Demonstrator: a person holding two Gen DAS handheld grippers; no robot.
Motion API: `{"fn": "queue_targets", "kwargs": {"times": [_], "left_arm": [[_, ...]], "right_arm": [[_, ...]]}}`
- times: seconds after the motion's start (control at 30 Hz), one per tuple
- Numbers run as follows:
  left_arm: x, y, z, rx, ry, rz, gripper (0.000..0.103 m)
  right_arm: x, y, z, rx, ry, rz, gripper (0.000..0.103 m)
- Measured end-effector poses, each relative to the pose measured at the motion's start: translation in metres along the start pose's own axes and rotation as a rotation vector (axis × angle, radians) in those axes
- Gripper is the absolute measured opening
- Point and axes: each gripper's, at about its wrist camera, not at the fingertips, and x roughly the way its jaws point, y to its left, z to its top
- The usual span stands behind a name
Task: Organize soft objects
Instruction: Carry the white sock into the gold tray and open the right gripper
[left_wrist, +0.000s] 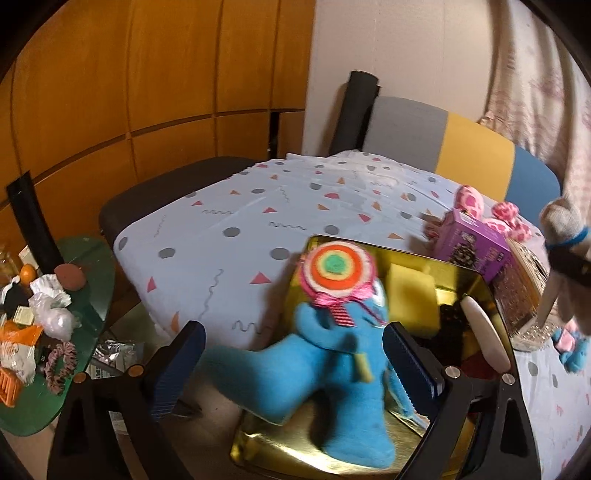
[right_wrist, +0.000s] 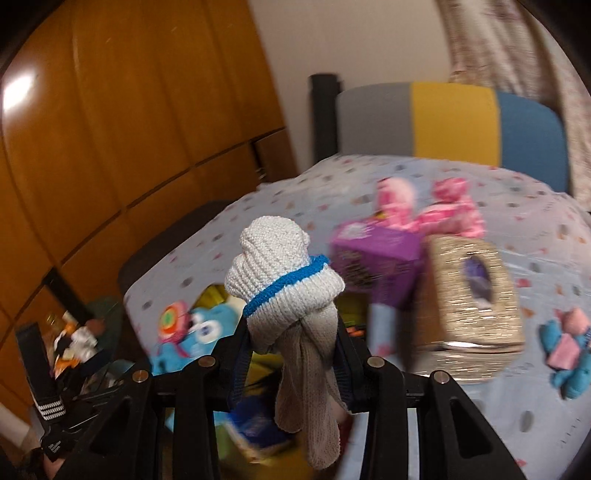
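A blue plush toy with a round orange, white and green lollipop lies across the near edge of a shiny gold tray on the bed. My left gripper is open, its fingers on either side of the plush's legs. My right gripper is shut on a balled white knit sock with a blue band, held up in the air; the sock also shows in the left wrist view. The plush shows blurred in the right wrist view.
A yellow sponge lies in the tray. A purple box, a gold glittery tissue box, a pink spotted plush and a small blue-and-pink toy sit on the patterned bedsheet. A cluttered green side table stands at left.
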Motion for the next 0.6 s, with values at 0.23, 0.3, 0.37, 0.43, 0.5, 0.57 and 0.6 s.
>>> {"fn": "queue_targets", "kwargs": {"times": [0.23, 0.3, 0.37, 0.43, 0.5, 0.57, 0.6], "left_arm": [[0.007, 0.022, 0.003, -0.062, 0.003, 0.042, 0.097], [0.009, 0.023, 0.001, -0.063, 0.015, 0.043, 0.097], [0.009, 0.022, -0.001, -0.052, 0.021, 0.035, 0.097], [0.009, 0.020, -0.002, -0.042, 0.021, 0.034, 0.097], [0.010, 0.020, -0.002, -0.039, 0.023, 0.029, 0.097], [0.012, 0.020, -0.003, -0.038, 0.026, 0.030, 0.097], [0.012, 0.020, -0.002, -0.039, 0.027, 0.030, 0.097]], "right_arm": [[0.065, 0.040, -0.017, -0.053, 0.148, 0.063, 0.042], [0.088, 0.045, -0.024, -0.075, 0.199, 0.063, 0.043], [0.114, 0.045, -0.034, -0.080, 0.262, 0.060, 0.046], [0.127, 0.045, -0.041, -0.073, 0.307, 0.055, 0.048], [0.129, 0.042, -0.047, -0.076, 0.302, 0.049, 0.055], [0.127, 0.039, -0.046, -0.070, 0.290, 0.069, 0.066], [0.123, 0.038, -0.045, -0.060, 0.284, 0.093, 0.072]]}}
